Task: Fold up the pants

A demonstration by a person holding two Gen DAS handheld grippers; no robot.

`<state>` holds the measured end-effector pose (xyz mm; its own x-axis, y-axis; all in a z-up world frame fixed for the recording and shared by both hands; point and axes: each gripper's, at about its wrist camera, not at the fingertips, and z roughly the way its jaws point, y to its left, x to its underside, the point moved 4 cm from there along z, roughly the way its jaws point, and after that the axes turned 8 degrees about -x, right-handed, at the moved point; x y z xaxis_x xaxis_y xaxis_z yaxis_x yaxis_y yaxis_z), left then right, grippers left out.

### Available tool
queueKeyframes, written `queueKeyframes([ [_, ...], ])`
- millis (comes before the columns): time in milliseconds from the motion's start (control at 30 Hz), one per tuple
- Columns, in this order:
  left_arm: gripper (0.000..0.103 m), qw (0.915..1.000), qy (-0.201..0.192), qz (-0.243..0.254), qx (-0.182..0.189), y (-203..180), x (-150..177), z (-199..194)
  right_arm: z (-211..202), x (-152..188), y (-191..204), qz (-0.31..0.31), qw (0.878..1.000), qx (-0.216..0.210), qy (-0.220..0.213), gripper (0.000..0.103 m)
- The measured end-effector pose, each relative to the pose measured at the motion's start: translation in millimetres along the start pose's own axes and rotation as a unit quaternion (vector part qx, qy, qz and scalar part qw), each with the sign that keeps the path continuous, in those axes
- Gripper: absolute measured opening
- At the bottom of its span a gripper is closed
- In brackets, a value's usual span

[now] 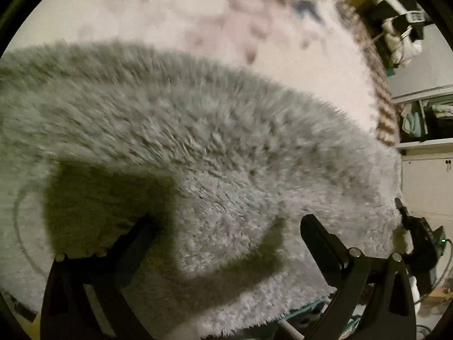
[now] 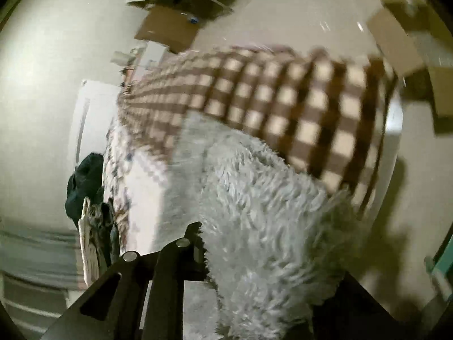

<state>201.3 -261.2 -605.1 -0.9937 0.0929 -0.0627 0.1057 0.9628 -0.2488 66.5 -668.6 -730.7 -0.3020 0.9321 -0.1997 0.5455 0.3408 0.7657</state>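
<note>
Here the fluffy grey pants (image 1: 215,153) lie on the bed (image 1: 283,45), running from near left to far right under the left gripper (image 1: 226,226), its jaws spread, while the right gripper (image 2: 254,243), nearer the checked blanket (image 2: 305,107), seems pinched on the pants' edge.

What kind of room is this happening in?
Probably a bedroom at home: the fluffy grey pants lie on a bed with a checked blanket, open shelves hold folded items, and cardboard boxes sit on the floor.

Home bedroom, checked bedspread (image 2: 297,107), cupboards (image 1: 424,175)
</note>
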Motion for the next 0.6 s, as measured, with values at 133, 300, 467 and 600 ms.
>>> queueKeyframes([
  [133,0.103,0.9989,-0.046,-0.005,-0.002,11.1,-0.1,-43.4,-20.4,17.5,70.5,-0.070,0.997,-0.017,-0.002,0.018],
  [300,0.103,0.9947,-0.100,-0.027,0.000,64.3,8.0,-105.0,-23.7,68.4,166.9,-0.152,0.988,-0.035,0.023,0.018],
  [467,0.103,0.9894,-0.122,-0.079,-0.006,133.0,26.2,-137.1,19.3,169.7,237.0,-0.234,0.968,-0.032,0.079,0.018],
  [600,0.103,0.9826,-0.132,-0.128,-0.027,206.7,47.1,-155.2,79.0,273.9,256.6,-0.280,0.948,-0.023,0.151,0.018],
])
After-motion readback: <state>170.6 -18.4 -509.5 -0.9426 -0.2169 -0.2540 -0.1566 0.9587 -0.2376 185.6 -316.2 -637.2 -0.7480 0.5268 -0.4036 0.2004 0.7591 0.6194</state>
